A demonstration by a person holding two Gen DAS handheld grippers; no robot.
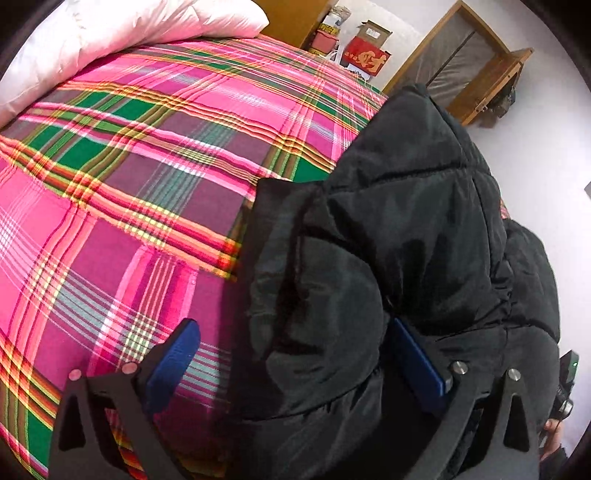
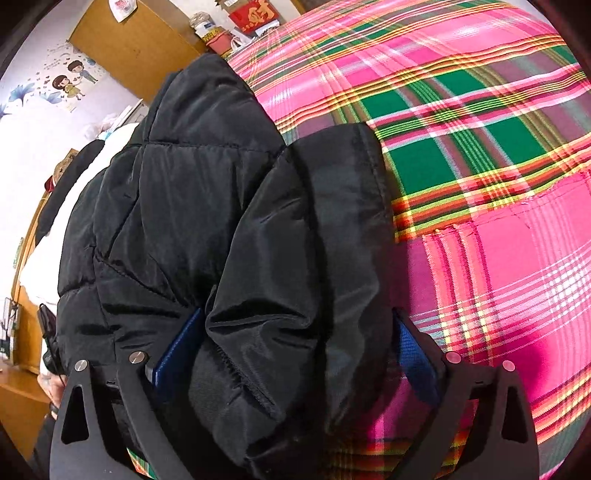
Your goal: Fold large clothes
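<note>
A black puffer jacket (image 1: 406,206) lies bunched on a pink, green and yellow plaid bedspread (image 1: 147,166). My left gripper (image 1: 293,328) stands wide open over the jacket's left edge. Its right pad (image 1: 417,365) rests against the padding, and its left pad (image 1: 177,358) is clear of the cloth, above the bedspread. In the right wrist view a thick folded sleeve or edge (image 2: 314,221) of the jacket (image 2: 177,192) fills the gap of my right gripper (image 2: 299,315). Those jaws are spread wide too, not pinching; the fabric sits loose between the blue pads.
A white pillow (image 1: 110,33) lies at the far left of the bed. Beyond the bed are a wooden cabinet (image 2: 136,44), a red box (image 1: 365,57) and a wooden frame (image 1: 465,62) against the wall. A person's hand (image 2: 51,384) shows at the left edge.
</note>
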